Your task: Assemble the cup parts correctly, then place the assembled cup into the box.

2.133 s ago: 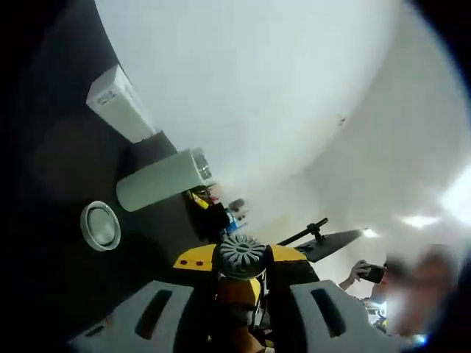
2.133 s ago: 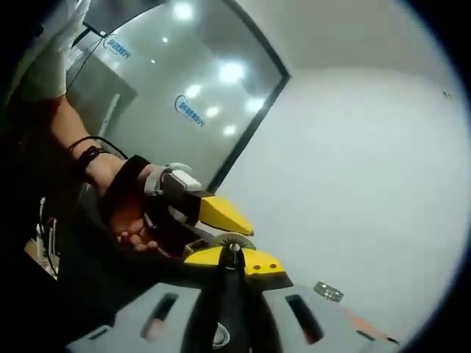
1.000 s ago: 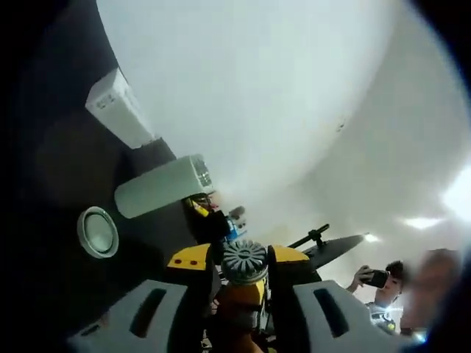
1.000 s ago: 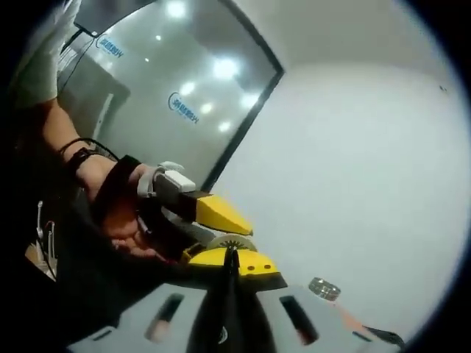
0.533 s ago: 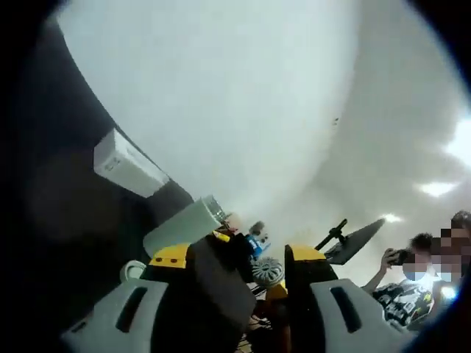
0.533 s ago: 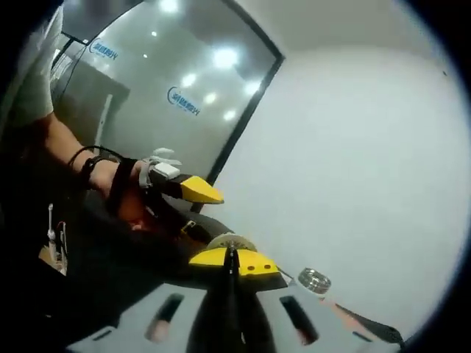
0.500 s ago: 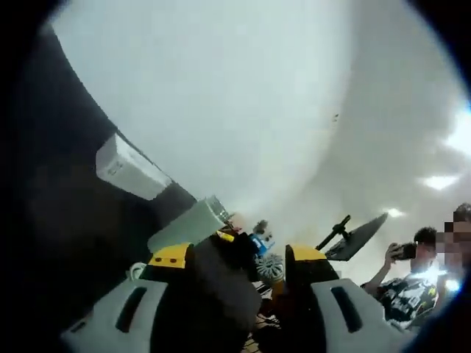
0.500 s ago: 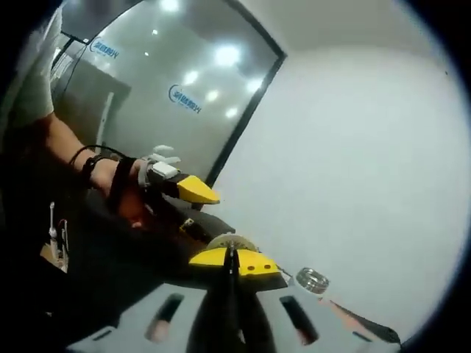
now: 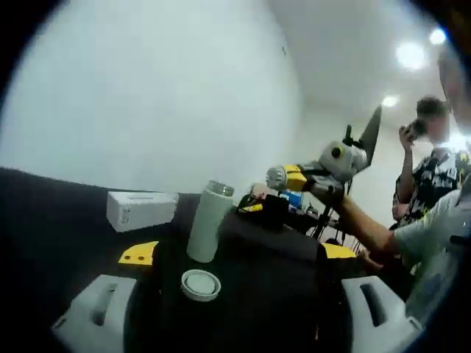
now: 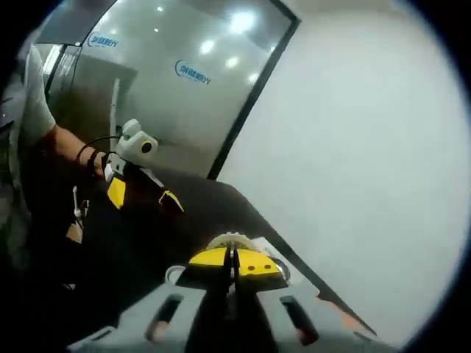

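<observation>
The cup body [image 9: 205, 221] stands upright on the dark table [image 9: 51, 213], its round lid [image 9: 201, 284] lying flat just in front of it, and a white box [image 9: 141, 209] rests a little behind to the left. The left gripper [image 9: 232, 257] frames both parts with its jaws spread wide and nothing between them. The right gripper [image 10: 232, 266] has its yellow tips pressed together on a small ribbed, disc-like part [image 10: 229, 243] (likely a cup fitting, though too blurred to name).

The step in hand looks like bringing that part to the cup — so steady the body first: take it low with the wide jaws, then lower the part squarely over the mouth, not tilted, before the lid goes on.
</observation>
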The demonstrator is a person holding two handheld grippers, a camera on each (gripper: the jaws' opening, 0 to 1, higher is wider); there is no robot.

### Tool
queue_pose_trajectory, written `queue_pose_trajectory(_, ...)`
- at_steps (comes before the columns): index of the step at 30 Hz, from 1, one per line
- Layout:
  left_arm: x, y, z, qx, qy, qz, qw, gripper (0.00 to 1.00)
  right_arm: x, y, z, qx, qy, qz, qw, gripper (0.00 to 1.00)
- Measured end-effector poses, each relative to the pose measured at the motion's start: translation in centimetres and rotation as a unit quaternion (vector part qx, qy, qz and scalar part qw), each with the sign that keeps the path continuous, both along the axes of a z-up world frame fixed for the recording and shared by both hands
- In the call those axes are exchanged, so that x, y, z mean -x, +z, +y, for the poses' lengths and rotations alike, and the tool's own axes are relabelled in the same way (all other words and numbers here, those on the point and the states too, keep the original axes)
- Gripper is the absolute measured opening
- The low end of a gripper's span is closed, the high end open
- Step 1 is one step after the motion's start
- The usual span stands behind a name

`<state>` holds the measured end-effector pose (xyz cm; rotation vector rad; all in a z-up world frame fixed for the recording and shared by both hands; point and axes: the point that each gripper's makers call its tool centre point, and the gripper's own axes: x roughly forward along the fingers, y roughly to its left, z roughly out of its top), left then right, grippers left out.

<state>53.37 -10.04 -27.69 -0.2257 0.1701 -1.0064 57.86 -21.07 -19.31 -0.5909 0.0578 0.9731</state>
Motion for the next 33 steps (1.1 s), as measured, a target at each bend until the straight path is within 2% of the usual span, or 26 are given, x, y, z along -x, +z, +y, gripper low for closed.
queue_pose_trajectory(1,0.1,-0.3,-0.1,0.0,-0.009,-0.003,1.0,0.89,-0.4,-0.1,-0.3,0.01,-0.004,0.01,0.9999,0.01)
queue_pose_trajectory(2,0.3,-0.4,-0.4,-0.003,-0.018,-0.016,0.9997,0.94,-1.0,0.2,-0.5,0.013,-0.006,0.007,0.9999,0.01)
queue_pose_trajectory(3,0.5,-1.0,-0.5,-0.017,-0.021,-0.025,0.9993,0.96,-1.5,0.0,-0.9,0.024,-0.008,0.017,0.9995,0.01)
queue_pose_trajectory(5,0.7,-2.0,-0.9,-0.05,-0.026,-0.047,0.9973,0.96,-2.0,-0.2,-1.3,0.037,-0.002,0.044,0.9983,0.01)
queue_pose_trajectory(7,0.5,-2.7,-0.9,-0.065,-0.03,-0.061,0.9956,0.96,-2.5,-0.2,-1.3,0.045,0.005,0.052,0.9976,0.01)
queue_pose_trajectory(8,0.3,-2.8,-0.8,-0.063,-0.029,-0.059,0.9958,0.96,-3.1,-0.5,-1.9,0.066,-0.004,0.068,0.9955,0.01)
queue_pose_trajectory(10,-0.1,-3.2,-0.2,-0.067,-0.028,-0.061,0.9954,0.96,-3.8,-0.4,-2.2,0.085,-0.005,0.068,0.994,0.01)
queue_pose_trajectory(11,-0.4,-3.1,0.1,-0.057,-0.027,-0.064,0.996,0.96,-4.1,-0.6,-2.4,0.099,-0.007,0.085,0.9914,0.01)
queue_pose_trajectory(12,-0.9,-3.3,0.4,-0.056,-0.021,-0.059,0.9964,0.96,-4.3,-0.6,-2.4,0.109,-0.003,0.092,0.9898,0.01)
queue_pose_trajectory(15,-1.8,-4.1,1.1,-0.049,-0.014,-0.043,0.9978,0.96,-4.6,-0.6,-2.5,0.129,0.01,0.141,0.9815,0.01)
queue_pose_trajectory(19,-3.2,-5.5,2.4,-0.048,-0.004,-0.031,0.9983,0.95,-5.5,-0.6,-2.4,0.168,0.01,0.162,0.9724,0.01)
queue_pose_trajectory(20,-2.7,-5.8,1.9,-0.047,-0.001,-0.029,0.9985,0.94,-5.9,-0.5,-2.2,0.173,0.008,0.162,0.9714,0.01)
queue_pose_trajectory(22,-3.0,-6.4,2.1,-0.048,0.004,-0.027,0.9985,0.94,-6.1,-0.6,-2.0,0.188,0.012,0.175,0.9664,0.01)
queue_pose_trajectory(23,-3.2,-6.7,2.2,-0.05,0.006,-0.028,0.9983,0.94,-6.1,-0.8,-1.8,0.195,0.015,0.188,0.9626,0.01)
queue_pose_trajectory(24,-3.0,-6.9,2.0,-0.051,0.007,-0.028,0.9983,0.94,-6.0,-1.1,-1.8,0.212,0.017,0.207,0.9549,0.01)
queue_pose_trajectory(26,-3.1,-7.2,2.1,-0.05,0.008,-0.03,0.9983,0.93,-6.4,-1.5,-1.9,0.246,0.013,0.219,0.944,0.01)
queue_pose_trajectory(27,-3.2,-7.3,2.1,-0.046,0.011,-0.036,0.9983,0.93,-6.7,-1.9,-1.9,0.271,0.013,0.231,0.9342,0.01)
queue_pose_trajectory(28,-3.4,-7.4,2.2,-0.041,0.014,-0.034,0.9984,0.91,-7.3,-1.9,-1.7,0.281,0.012,0.226,0.9326,0.01)
queue_pose_trajectory(31,-3.7,-8.2,2.2,-0.036,0.023,-0.025,0.9988,0.9,-7.8,-2.3,-1.3,0.308,0.012,0.248,0.9183,0.01)
queue_pose_trajectory(32,-3.8,-8.3,2.4,-0.052,0.026,-0.034,0.9977,0.89,-8.1,-2.3,-1.1,0.312,0.012,0.248,0.917,0.01)
queue_pose_trajectory(33,-3.7,-8.0,2.4,-0.043,0.025,-0.038,0.9981,0.88,-8.1,-2.5,-1.1,0.32,0.014,0.259,0.911,0.01)
